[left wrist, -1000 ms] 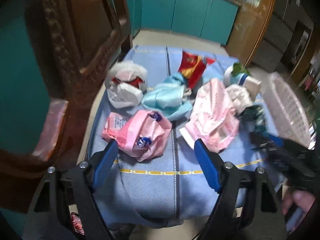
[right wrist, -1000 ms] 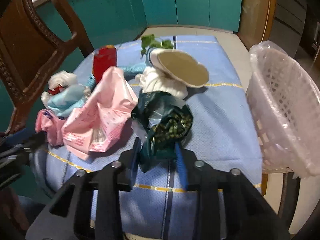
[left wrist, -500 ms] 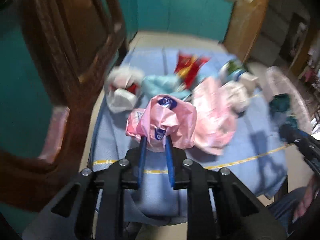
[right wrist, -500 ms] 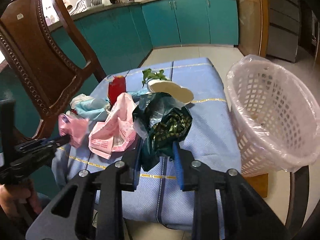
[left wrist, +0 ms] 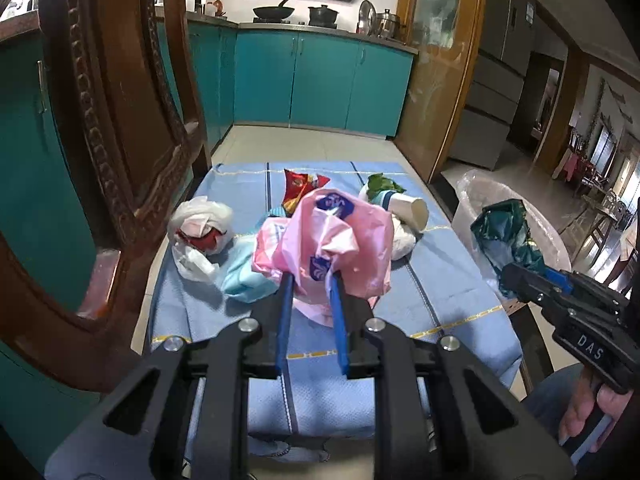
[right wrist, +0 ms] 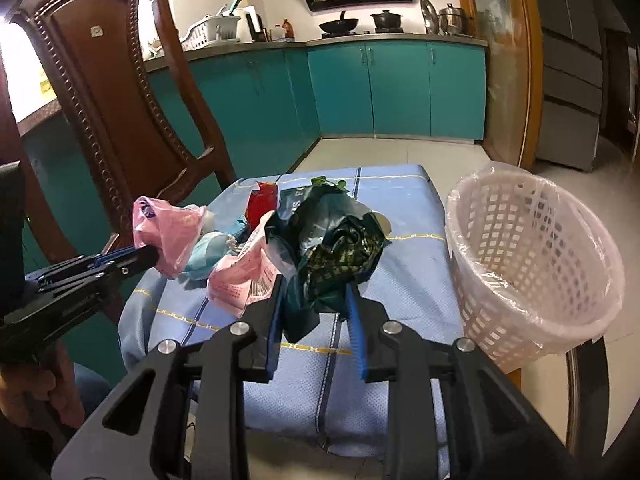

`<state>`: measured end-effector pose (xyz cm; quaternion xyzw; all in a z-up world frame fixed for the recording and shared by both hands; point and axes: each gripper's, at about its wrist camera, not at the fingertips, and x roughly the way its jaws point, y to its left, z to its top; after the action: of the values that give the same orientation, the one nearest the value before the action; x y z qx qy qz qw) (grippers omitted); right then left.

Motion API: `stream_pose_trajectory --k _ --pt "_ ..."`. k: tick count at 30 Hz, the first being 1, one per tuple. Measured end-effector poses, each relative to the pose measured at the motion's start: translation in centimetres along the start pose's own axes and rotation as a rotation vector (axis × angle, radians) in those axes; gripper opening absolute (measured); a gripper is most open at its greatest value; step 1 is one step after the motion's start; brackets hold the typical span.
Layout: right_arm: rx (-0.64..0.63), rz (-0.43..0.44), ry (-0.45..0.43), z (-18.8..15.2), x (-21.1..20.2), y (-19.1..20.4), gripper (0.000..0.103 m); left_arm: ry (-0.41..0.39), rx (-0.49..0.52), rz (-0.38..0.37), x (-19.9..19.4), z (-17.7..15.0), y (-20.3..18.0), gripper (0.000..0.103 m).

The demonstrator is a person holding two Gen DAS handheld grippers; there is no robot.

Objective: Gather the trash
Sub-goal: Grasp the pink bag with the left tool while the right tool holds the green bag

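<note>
My left gripper [left wrist: 310, 278] is shut on a crumpled pink plastic bag [left wrist: 340, 240] and holds it above the blue cloth-covered table [left wrist: 440, 280]; the bag also shows in the right wrist view [right wrist: 168, 236]. My right gripper [right wrist: 314, 286] is shut on a dark green wrapper [right wrist: 332, 252], lifted above the table just left of the white lattice basket [right wrist: 532, 264]. In the left wrist view the wrapper [left wrist: 508, 236] hangs in front of the basket [left wrist: 476, 188].
On the table lie a white bag with red [left wrist: 200, 232], a light blue bag [left wrist: 244, 276], a red snack packet [left wrist: 296, 188], a pink printed packet [right wrist: 240, 276] and a paper cup [left wrist: 408, 208]. A carved wooden chair [right wrist: 108, 100] stands at the left.
My left gripper closed on the pink bag and lifted it off the table. My right gripper raised the green wrapper and moved back, toward the basket side.
</note>
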<state>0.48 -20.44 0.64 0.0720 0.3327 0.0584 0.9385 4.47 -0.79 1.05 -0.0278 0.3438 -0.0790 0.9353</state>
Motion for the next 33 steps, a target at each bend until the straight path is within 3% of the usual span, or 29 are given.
stream_pose_trajectory --k 33 --pt "-0.003 -0.023 0.018 -0.06 0.69 -0.15 0.028 0.009 0.003 0.022 -0.02 0.01 0.54 0.02"
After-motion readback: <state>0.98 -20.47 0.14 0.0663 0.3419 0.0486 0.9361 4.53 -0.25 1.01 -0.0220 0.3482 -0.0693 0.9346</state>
